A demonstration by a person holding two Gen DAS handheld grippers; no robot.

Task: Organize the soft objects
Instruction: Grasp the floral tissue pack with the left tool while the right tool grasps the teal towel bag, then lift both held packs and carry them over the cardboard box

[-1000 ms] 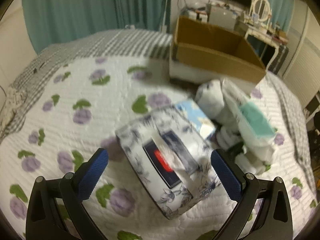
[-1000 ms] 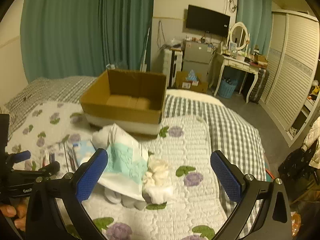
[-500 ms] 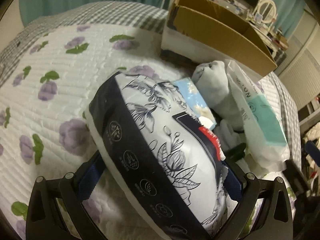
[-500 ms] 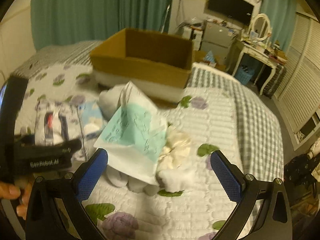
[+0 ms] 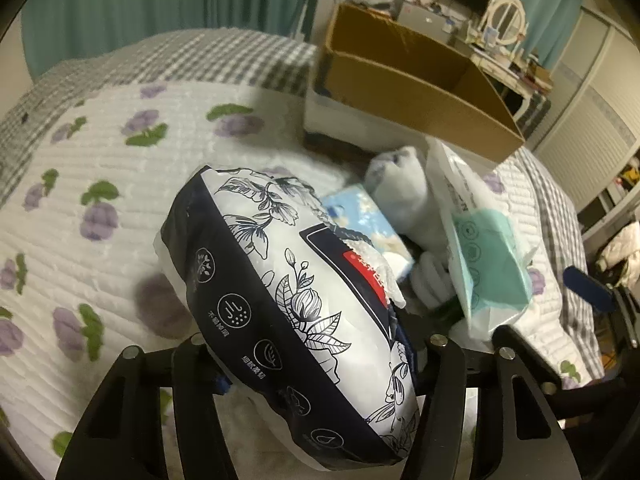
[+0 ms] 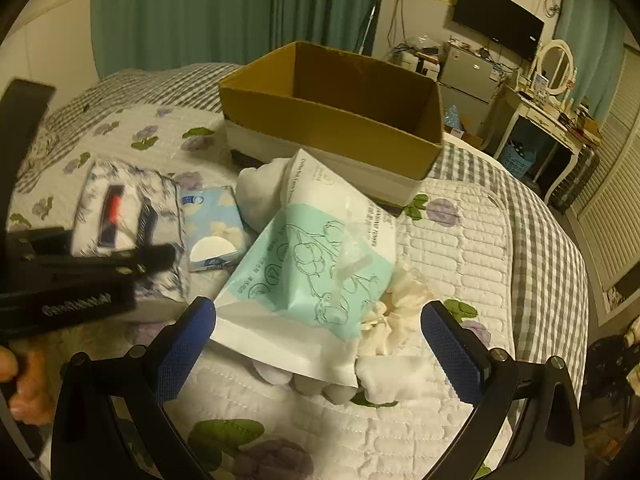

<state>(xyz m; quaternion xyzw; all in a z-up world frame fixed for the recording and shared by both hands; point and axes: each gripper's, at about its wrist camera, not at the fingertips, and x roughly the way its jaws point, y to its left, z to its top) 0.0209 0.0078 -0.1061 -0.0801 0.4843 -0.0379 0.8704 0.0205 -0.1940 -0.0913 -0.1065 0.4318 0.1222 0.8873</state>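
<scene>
The floral tissue pack (image 5: 296, 312), navy w/ white flower print, sits clamped in the left gripper (image 5: 316, 364); its 2 fingers press into the pack's sides, which bulge around them, and the pack looks tilted, prob. lifted just off the quilted bedspread (image 5: 100, 168). In the right wrist view the same pack shows at the left, blurred, w/ the other tool's black body across it. Just beside it lies a small light-blue tissue packet (image 6: 212, 232), then a grey-white rolled cloth (image 6: 256, 192), w/ a white-and-mint pouch (image 6: 308, 268) leaning over both. A cream scrunchie-like bundle (image 6: 396, 312) and some white fluffy bits (image 6: 396, 376) touch the pouch's lower edge. The right gripper (image 6: 320, 344) hangs over that pile w/ its blue pads (image 6: 452, 356) wide apart, holding nothing, the pouch's lower corner between them. Behind the pile, on the bed, stands the open cardboard box (image 6: 320, 112); what shows of its inside looks bare, tho the floor is partly hidden by the near wall. Judgement: task is at its start, 1 item gripped and not yet boxed, and at least 5 soft things left on the bed. Beyond, the dressing table (image 6: 548, 116) and teal curtains (image 6: 224, 8) play no part.
</scene>
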